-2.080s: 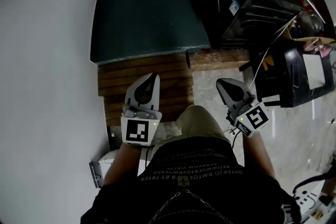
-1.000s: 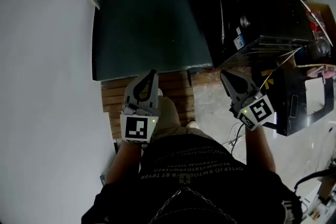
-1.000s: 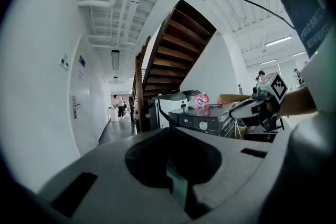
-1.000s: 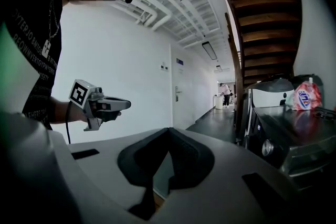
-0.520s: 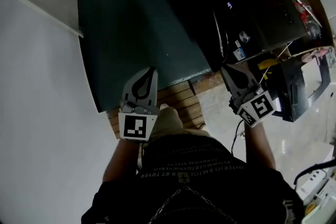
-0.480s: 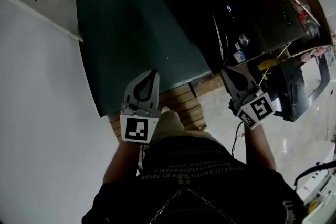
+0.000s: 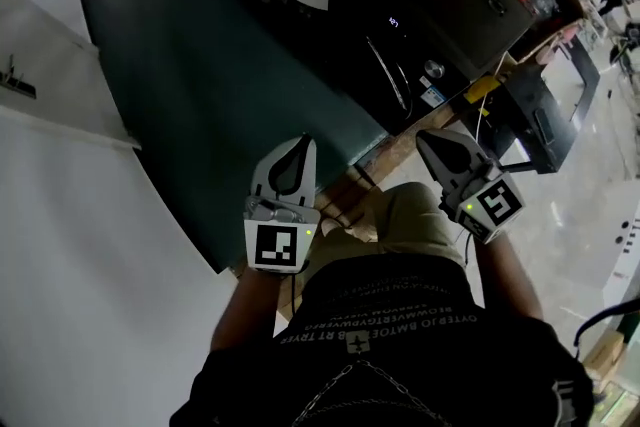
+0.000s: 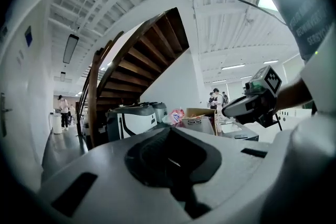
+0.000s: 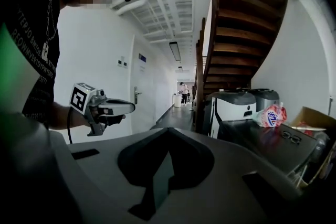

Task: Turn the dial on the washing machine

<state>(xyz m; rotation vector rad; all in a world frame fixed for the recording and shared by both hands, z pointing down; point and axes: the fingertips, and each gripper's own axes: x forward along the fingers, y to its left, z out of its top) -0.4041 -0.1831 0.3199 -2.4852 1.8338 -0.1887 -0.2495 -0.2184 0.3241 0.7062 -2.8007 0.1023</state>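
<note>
The left gripper and the right gripper are both pinched closed with nothing between the jaws. They hang in front of the person's waist, clear of every machine. A dark appliance stands farther off to the right, with a small round knob on its near edge, probably the dial. The knob lies beyond the right gripper's tip, roughly along its pointing line. The right gripper is therefore nearer, and its reach goes forward.

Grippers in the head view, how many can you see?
2. The left gripper is left of the person's leg; the right gripper is right of it. None seems hidden.
</note>
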